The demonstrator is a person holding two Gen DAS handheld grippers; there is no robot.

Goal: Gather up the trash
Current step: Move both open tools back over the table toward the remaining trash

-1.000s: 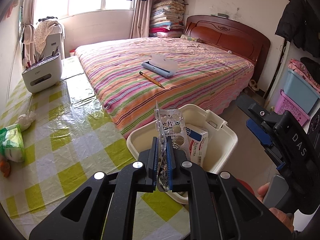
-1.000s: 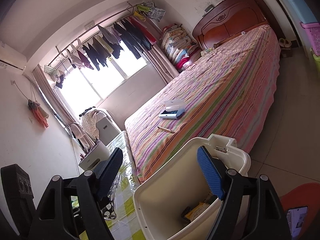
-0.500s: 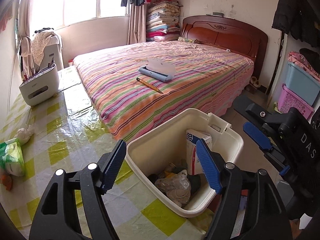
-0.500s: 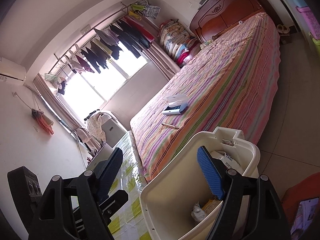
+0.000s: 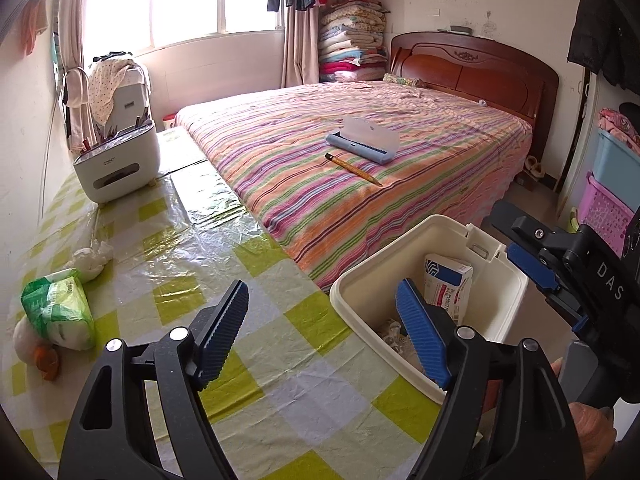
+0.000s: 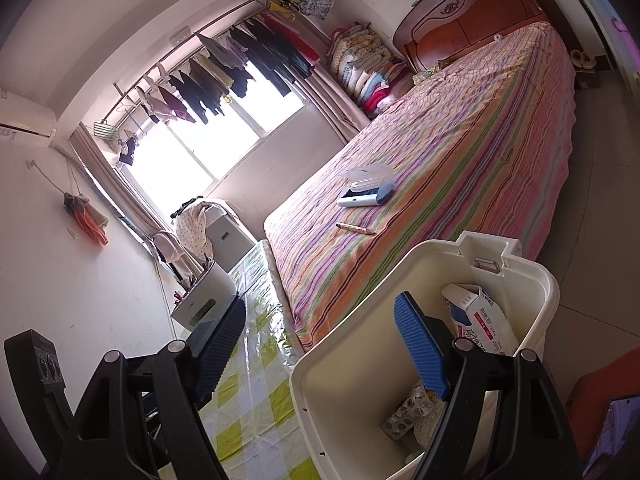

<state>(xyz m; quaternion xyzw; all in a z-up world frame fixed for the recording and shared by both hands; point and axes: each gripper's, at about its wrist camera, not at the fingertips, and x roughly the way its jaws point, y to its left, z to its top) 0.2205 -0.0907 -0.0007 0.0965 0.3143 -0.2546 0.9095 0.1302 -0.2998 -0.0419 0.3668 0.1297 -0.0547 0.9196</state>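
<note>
Left gripper, in its own wrist view, has just been opening its jaws and they stand wide with nothing between them, over the table's edge beside the cream bin; drop step looks done, and the crumpled tissue seems the next pick, calling for a reach across. Right wrist view: right gripper also spread and empty at the bin's rim, blister pack and medicine box lying inside.

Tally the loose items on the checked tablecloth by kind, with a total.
Crumpled white tissue wad: 1
Green-and-white plastic tissue pack: 1
White desktop organiser box holding pens: 1
Cream plastic bin at the table edge: 1
Total: 4
</note>
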